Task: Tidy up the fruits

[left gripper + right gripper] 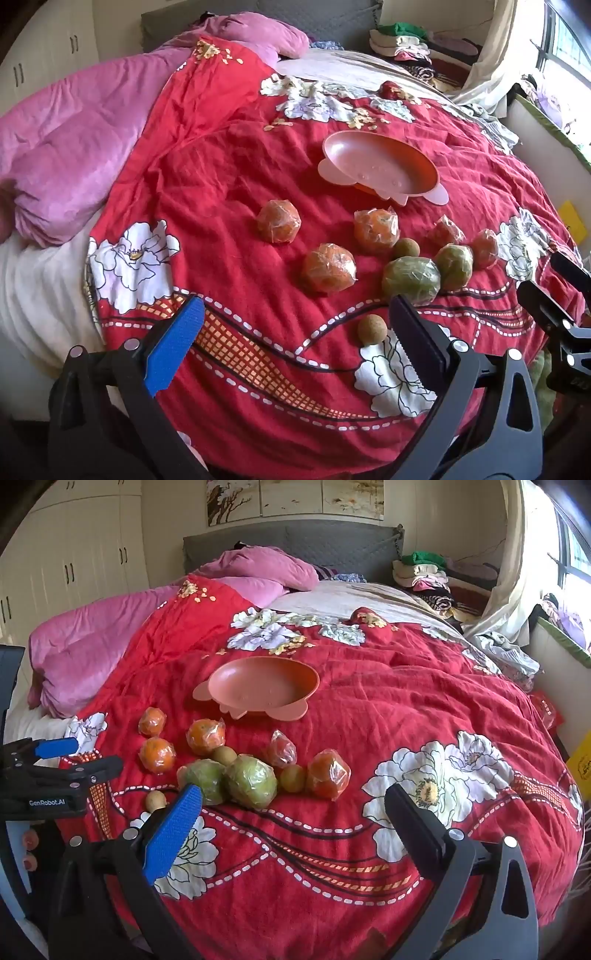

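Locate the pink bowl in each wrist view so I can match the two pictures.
Left wrist view: the pink bowl sits right of centre in the upper half, beyond the wrapped fruits, empty.
Right wrist view: the pink bowl sits left of centre, just above the fruit cluster.
Shared landmark: the two green wrapped fruits lying side by side nearer the cameras than the bowl.

Bedspread (pixel 369 709) red, with white flowers and white dashed wavy lines. Quilt (pixel 85 638) plain pink. Dish (pixel 262 686) salmon pink. Wrapped oranges (pixel 157 754) orange under clear film; two wrapped fruits (pixel 251 781) green; small round fruits (pixel 292 778) brownish tan. Left gripper (pixel 295 314) black, one pad (pixel 173 347) blue. Right gripper (pixel 295 797) likewise black with a blue pad (pixel 171 834).
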